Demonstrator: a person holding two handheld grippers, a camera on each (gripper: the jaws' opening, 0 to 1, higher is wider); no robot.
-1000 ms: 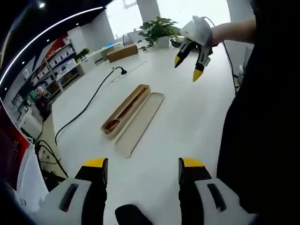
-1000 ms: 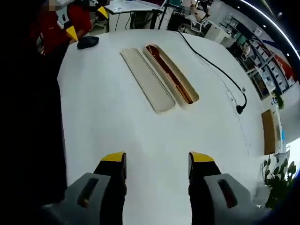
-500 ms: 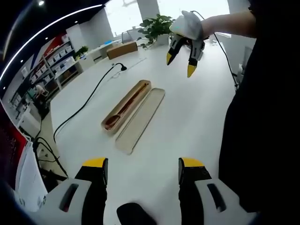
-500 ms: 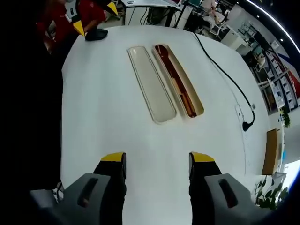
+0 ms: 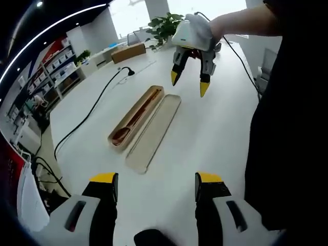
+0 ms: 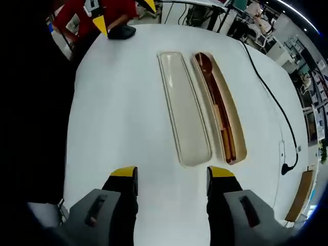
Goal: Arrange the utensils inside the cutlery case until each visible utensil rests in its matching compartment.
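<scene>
An open beige cutlery case (image 5: 134, 117) lies on the white table (image 5: 205, 133), with brown wooden utensils (image 6: 218, 110) lying lengthwise in it. Its empty lid (image 6: 183, 106) rests flat beside it, touching along one long edge. My left gripper (image 5: 156, 180) stands open near the table's near edge, well short of the case. My right gripper (image 6: 171, 175) is open just short of the lid's end; in the left gripper view that right gripper (image 5: 189, 84) hangs above the case's far end, yellow tips apart, nothing held.
A black cable (image 5: 89, 118) with a plug runs across the table beside the case. A black mouse (image 6: 122, 32) lies at the table's end. A potted plant (image 5: 165, 28) and cardboard box (image 5: 128, 52) stand at the far side. A person in black (image 5: 287, 113) stands alongside.
The right gripper has come down and closer to the case's end, so case and lid loom larger in its view. The left gripper has stayed roughly in place. Both remain open.
</scene>
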